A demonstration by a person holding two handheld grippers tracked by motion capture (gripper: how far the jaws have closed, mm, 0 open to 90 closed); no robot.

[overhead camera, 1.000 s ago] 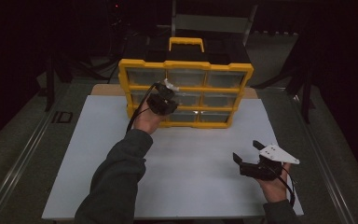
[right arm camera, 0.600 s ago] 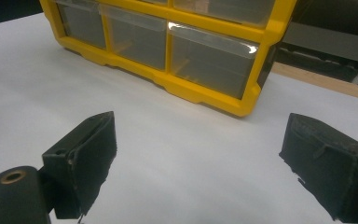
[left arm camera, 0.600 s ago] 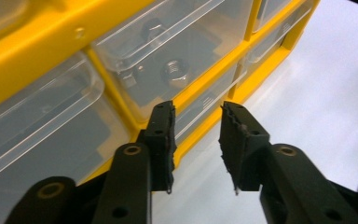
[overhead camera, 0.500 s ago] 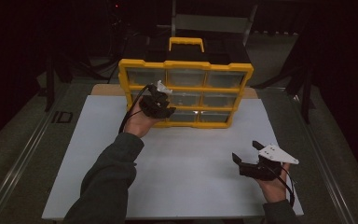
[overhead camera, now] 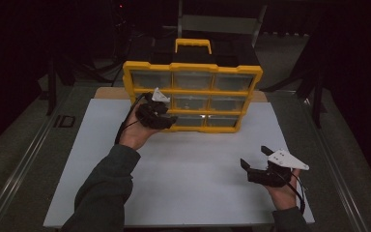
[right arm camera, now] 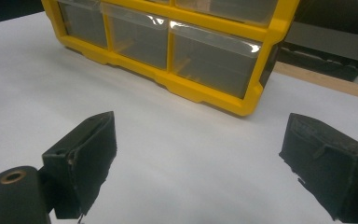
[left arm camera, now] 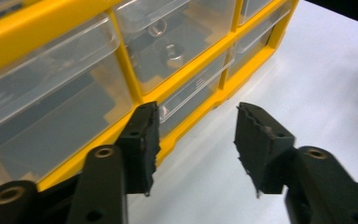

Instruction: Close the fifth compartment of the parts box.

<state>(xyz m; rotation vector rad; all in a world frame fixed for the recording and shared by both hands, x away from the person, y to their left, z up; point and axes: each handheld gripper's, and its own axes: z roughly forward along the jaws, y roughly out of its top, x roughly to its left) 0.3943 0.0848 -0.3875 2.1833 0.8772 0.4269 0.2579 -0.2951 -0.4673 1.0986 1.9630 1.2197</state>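
A yellow drawer cabinet with clear drawers and a yellow carry handle stands at the far side of the white board. My left gripper hovers just in front of the cabinet's lower left drawers. Its jaws have just been opening and nothing is between them. In the left gripper view the gripper points along the cabinet's yellow frame, and a drawer holds small metal nuts. My right gripper rests open near the board's front right, facing the cabinet, with bare board between its pads.
The white board lies on a dark grey table with a raised rail along its left. A wooden strip shows behind the board. Black stands and a grey shelf sit in the dark beyond the cabinet.
My left gripper has drawn back from the cabinet's front, leftward and toward the person, and its jaws have spread apart. The right gripper has stayed where it was.
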